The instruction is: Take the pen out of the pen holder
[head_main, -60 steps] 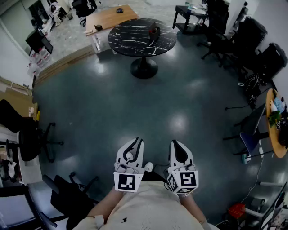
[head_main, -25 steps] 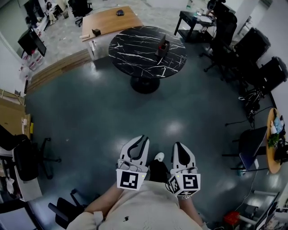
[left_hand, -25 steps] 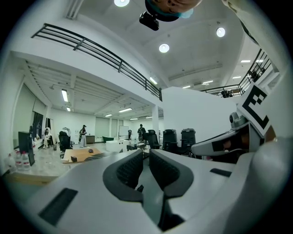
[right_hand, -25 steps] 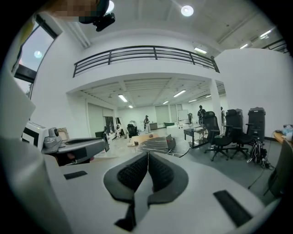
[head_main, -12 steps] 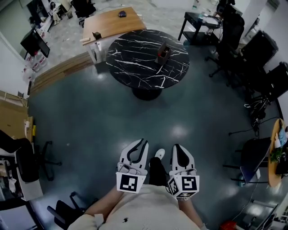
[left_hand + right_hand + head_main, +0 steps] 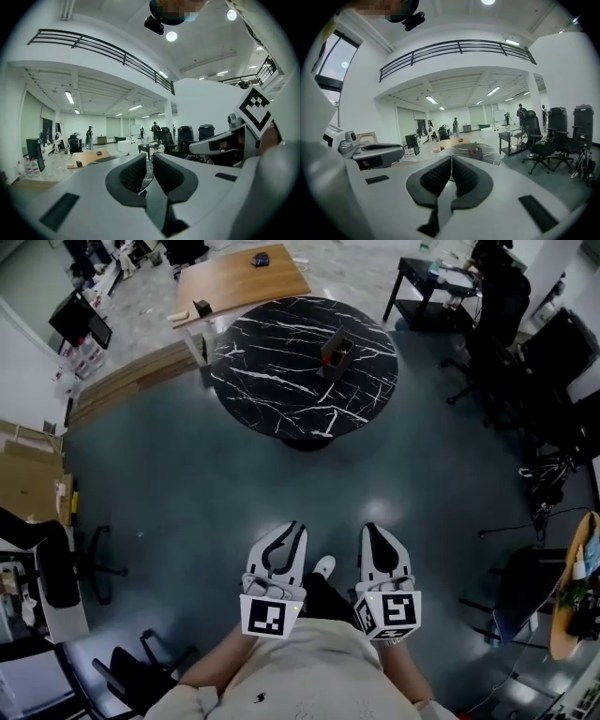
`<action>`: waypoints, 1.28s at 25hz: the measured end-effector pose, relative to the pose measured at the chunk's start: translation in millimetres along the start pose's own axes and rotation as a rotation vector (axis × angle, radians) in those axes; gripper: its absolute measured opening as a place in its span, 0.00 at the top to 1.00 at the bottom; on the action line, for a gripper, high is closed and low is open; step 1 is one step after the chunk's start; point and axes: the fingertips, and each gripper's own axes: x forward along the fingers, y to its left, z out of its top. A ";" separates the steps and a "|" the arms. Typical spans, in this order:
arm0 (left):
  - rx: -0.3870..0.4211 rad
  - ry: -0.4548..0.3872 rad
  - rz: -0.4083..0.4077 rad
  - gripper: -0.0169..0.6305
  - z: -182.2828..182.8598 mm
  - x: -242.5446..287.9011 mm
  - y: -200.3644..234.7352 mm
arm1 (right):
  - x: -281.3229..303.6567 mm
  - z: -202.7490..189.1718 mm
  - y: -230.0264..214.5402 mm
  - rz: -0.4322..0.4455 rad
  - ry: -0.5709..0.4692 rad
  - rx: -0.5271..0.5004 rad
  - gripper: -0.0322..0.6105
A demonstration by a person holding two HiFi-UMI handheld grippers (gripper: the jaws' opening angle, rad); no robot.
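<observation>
Far ahead on the round black counter (image 6: 272,381) stands the pen holder (image 6: 336,352), untouched. We carry both tools well short of it: right tool (image 6: 369,532) closed on nothing, left tool (image 6: 297,530) barely parted, empty. Approach, grasp and lift all remain.
</observation>
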 end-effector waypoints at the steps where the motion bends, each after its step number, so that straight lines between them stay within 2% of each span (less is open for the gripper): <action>1: 0.004 0.003 0.005 0.89 1.6 6.7 -0.7 | 4.0 4.7 -7.0 0.003 -0.004 -0.003 0.92; 5: 0.008 0.012 -0.007 0.89 6.1 33.6 -4.9 | 14.5 14.0 -26.7 0.005 -0.005 0.004 0.92; 12: 0.005 -0.009 -0.050 0.89 8.0 100.8 5.6 | 55.6 10.4 -64.9 -0.051 0.042 0.025 0.92; 19: -0.068 -0.019 -0.114 0.89 5.8 180.9 46.4 | 124.3 35.2 -87.1 -0.115 0.064 0.030 0.92; 25: -0.064 -0.034 -0.172 0.89 6.1 243.2 92.2 | 190.7 61.0 -96.8 -0.161 0.063 0.024 0.92; 32: -0.076 -0.067 -0.209 0.89 4.1 287.2 141.9 | 244.9 80.7 -95.1 -0.206 0.061 0.003 0.92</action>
